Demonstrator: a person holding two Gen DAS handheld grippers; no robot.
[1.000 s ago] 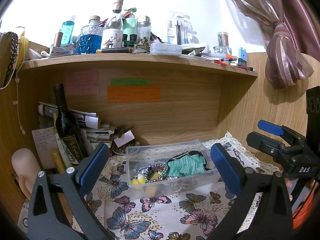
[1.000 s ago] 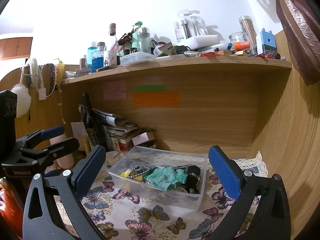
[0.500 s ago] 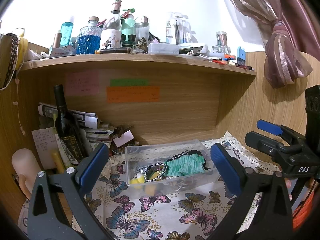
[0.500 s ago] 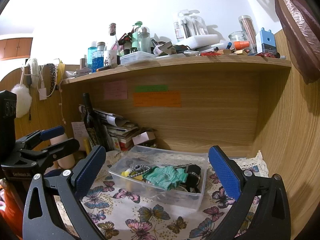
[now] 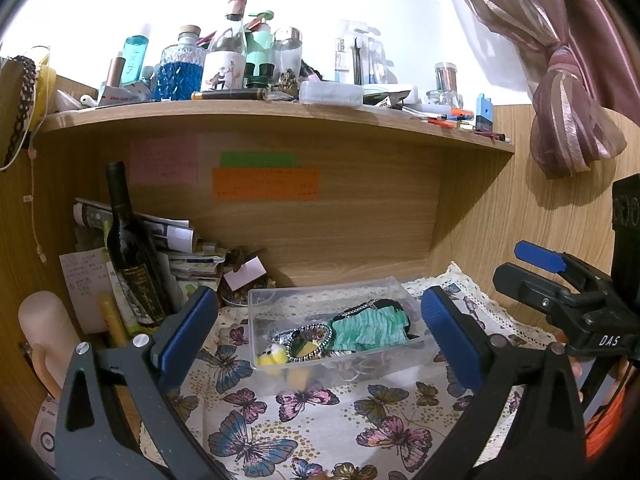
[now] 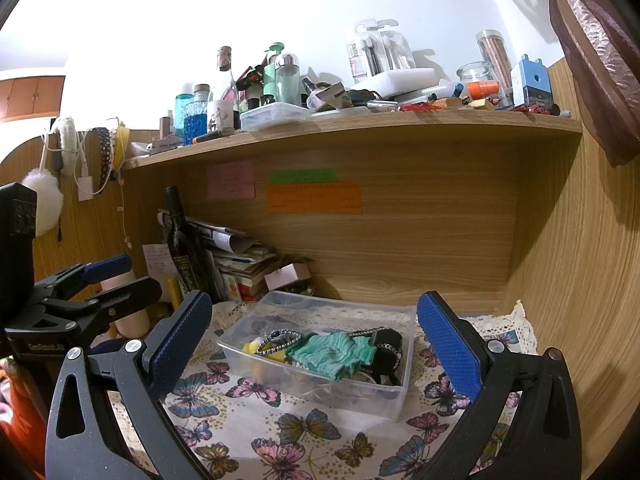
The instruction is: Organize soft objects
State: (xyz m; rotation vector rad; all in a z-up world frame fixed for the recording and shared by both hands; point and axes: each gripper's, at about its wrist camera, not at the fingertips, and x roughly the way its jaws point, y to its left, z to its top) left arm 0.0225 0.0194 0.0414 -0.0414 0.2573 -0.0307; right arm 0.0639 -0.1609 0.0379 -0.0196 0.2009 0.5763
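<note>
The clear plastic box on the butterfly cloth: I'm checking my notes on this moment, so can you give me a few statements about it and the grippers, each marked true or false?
1. The clear plastic box has its lid on. False: it is open at the top.
2. A green ruffled cloth lies inside the box. True.
3. The left gripper is shut on the green cloth. False: its jaws stand wide open, with nothing between them.
4. The right gripper is open and empty. True.
5. A dark wine bottle stands left of the box. True.
6. The box sits on the upper shelf. False: it sits on the butterfly cloth below the shelf.
</note>
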